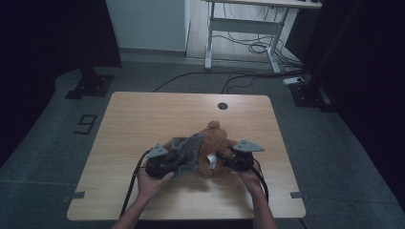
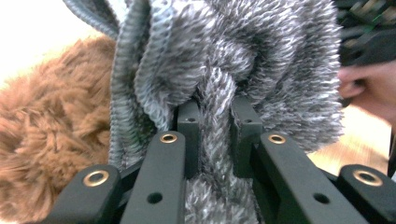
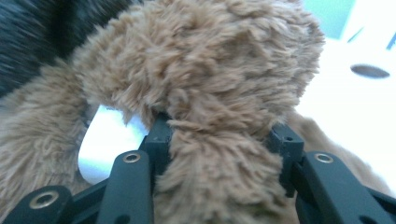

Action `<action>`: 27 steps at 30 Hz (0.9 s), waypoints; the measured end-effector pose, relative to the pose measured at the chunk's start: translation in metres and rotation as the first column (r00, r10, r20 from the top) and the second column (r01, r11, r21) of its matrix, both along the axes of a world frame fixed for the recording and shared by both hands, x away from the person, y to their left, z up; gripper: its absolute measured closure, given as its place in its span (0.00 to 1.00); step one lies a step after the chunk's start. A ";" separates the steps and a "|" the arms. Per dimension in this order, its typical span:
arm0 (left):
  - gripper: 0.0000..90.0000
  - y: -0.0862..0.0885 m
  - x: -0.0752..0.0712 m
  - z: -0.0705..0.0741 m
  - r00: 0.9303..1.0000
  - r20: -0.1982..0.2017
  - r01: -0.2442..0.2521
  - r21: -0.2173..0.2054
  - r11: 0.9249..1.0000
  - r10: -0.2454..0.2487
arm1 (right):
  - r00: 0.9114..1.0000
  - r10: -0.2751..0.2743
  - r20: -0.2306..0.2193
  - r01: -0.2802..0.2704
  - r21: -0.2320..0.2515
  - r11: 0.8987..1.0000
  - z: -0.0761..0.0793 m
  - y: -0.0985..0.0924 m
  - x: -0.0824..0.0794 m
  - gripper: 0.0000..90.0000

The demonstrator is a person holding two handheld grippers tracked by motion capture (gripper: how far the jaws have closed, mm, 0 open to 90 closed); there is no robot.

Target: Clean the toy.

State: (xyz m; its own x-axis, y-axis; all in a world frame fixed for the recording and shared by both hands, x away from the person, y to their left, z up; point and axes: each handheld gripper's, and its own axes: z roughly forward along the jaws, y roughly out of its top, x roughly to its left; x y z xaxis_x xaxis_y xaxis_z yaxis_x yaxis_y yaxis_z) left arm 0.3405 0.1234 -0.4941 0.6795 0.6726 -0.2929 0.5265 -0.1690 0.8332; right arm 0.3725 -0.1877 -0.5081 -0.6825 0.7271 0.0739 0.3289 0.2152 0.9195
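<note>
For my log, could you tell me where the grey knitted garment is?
In the high view, the grey garment lies draped on the brown teddy bear, near the table's front, pinched by the left gripper.

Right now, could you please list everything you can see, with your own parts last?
Teddy bear: one, brown, near-centre of table, between both grippers.
Knit garment: one, grey, on the bear's left side.
White tag: one, on the bear.
Table: one, light wood, with a round hole at its far edge.
Desk: one, white-legged, far behind, cables under it.
Left gripper: black, jaws shut on the garment.
Right gripper: black, jaws shut on the bear.
</note>
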 end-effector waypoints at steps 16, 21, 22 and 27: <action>0.86 -0.016 -0.014 0.020 0.999 0.029 0.020 0.034 0.999 -0.021 | 0.993 0.033 -0.114 -0.023 0.092 0.995 -0.026 -0.022 -0.014 0.63; 0.86 -0.051 -0.001 0.054 0.993 0.095 0.061 0.043 0.997 -0.065 | 0.994 0.039 -0.103 -0.029 0.097 0.995 -0.027 -0.021 -0.014 0.63; 0.86 -0.062 0.002 0.058 0.991 0.106 0.074 0.059 0.996 -0.080 | 0.994 0.041 -0.099 -0.031 0.097 0.995 -0.027 -0.021 -0.014 0.63; 0.86 -0.121 0.016 0.052 0.987 0.082 0.121 0.173 0.977 -0.137 | 0.994 0.044 -0.100 -0.034 0.104 0.994 -0.027 -0.023 -0.014 0.63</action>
